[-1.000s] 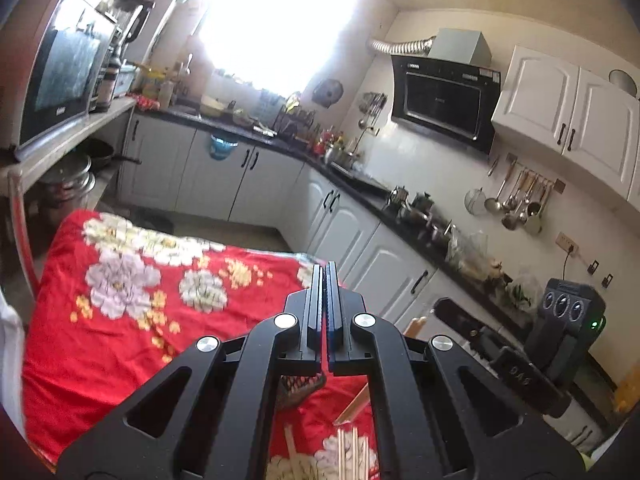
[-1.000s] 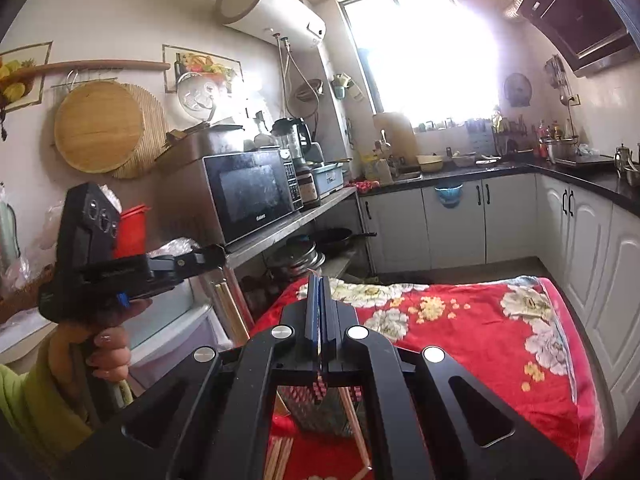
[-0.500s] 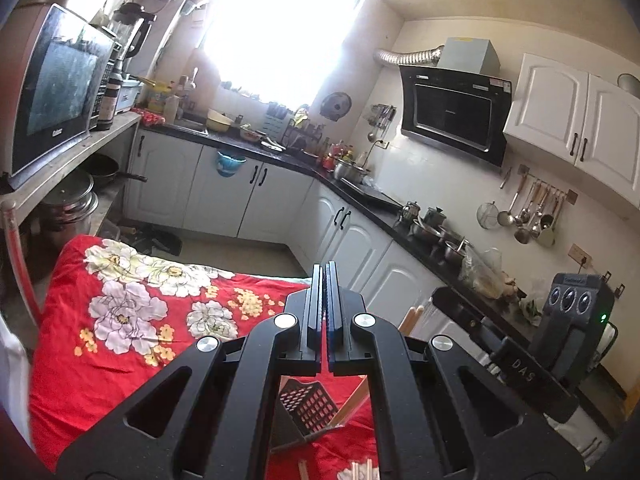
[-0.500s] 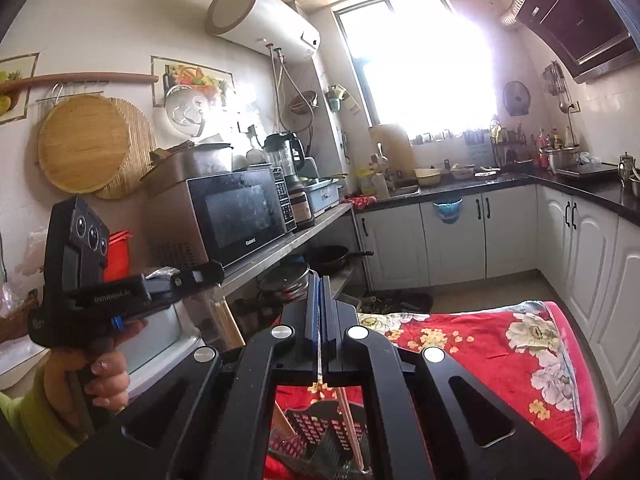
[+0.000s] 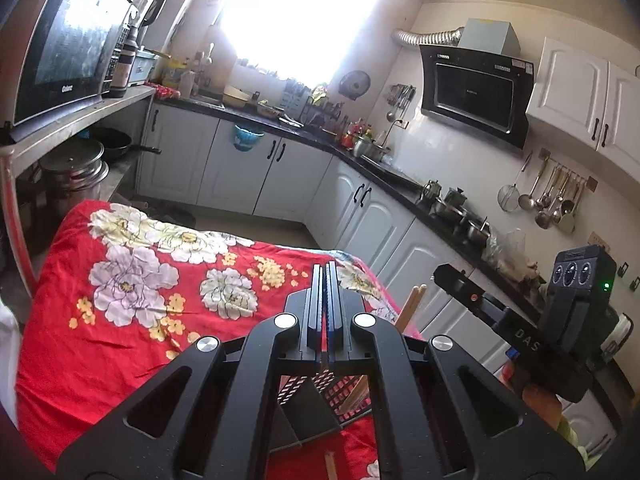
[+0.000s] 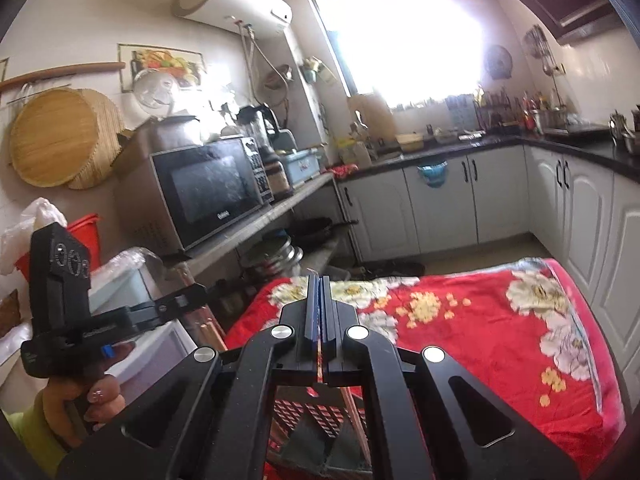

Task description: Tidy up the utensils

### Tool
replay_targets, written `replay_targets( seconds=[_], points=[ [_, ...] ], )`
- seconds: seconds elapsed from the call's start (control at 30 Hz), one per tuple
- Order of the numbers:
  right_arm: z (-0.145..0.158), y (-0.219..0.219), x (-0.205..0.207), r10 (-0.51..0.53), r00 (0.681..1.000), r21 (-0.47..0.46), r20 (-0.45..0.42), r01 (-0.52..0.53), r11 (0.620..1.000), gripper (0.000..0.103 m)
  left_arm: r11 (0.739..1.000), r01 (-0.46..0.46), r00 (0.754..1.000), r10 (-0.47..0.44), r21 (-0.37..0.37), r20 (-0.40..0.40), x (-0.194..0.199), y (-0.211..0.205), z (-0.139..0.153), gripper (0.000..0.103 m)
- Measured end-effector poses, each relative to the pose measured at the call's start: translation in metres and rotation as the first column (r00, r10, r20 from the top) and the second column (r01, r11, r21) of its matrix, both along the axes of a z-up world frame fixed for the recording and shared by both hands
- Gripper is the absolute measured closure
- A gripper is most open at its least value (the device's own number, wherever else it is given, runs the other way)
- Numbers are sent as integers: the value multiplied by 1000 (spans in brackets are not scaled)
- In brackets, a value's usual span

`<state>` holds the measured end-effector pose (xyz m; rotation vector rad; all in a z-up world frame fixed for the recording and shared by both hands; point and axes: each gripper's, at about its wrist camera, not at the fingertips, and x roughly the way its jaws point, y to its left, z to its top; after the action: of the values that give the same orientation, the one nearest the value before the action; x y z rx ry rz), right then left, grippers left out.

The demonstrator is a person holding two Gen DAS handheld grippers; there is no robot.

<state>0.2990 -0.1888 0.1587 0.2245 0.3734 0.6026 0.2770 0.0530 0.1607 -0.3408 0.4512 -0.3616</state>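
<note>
Both grippers are held up above the table here, tilted out toward the kitchen. The left gripper (image 5: 325, 276) has its two fingers pressed flat together, and I can't make out anything caught between them. The right gripper (image 6: 319, 286) is closed just as tight, and a thin reddish stick, a chopstick (image 6: 319, 354) by the look of it, runs through the slit between its fingers, its tip poking out just past the fingertips. From the left camera you can see the right gripper off to the side, gripped in the person's hand (image 5: 532, 394); from the right camera the left one shows at the left edge, held in the left hand (image 6: 100, 394). Down below, under both sets of fingers, sits a black mesh utensil holder (image 5: 316, 400) on the red flowered tablecloth (image 5: 132, 280), near the close end of the table. It has a slanted divider inside, and pale wooden chopsticks (image 5: 408, 308) stand in it, leaning out to the right, their ends showing above the left gripper's frame. One more stick (image 5: 330, 466) lies flat on the cloth just in front of the holder. Behind all this there is the microwave (image 6: 208, 188) on its shelf at the left, white cabinets (image 5: 236, 164) under a dark counter, and ladles (image 5: 548, 200) hanging on the far wall.
</note>
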Motion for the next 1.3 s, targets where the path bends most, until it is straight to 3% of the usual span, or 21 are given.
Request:
replay_targets(
  seconds=[0.6,0.7,0.83,1.3],
  points=[
    [-43,-33,-29,-121,991,-18,-66,120,993,101,997,-68,996,70,34,-53,-17,14,-38,102],
    [-46,-36,-37,-136,988,-29,-67,135,990,99,996,-84,995,86,37,-53,-25,18,-41,95],
    [-50,-39,-48,-156,986,-45,-52,154,987,80,994,-106,993,107,43,-42,-38,23,-43,83],
    [-60,-48,-88,-198,980,-89,-7,196,977,54,984,-173,985,172,49,17,-85,33,-39,46]
  ],
)
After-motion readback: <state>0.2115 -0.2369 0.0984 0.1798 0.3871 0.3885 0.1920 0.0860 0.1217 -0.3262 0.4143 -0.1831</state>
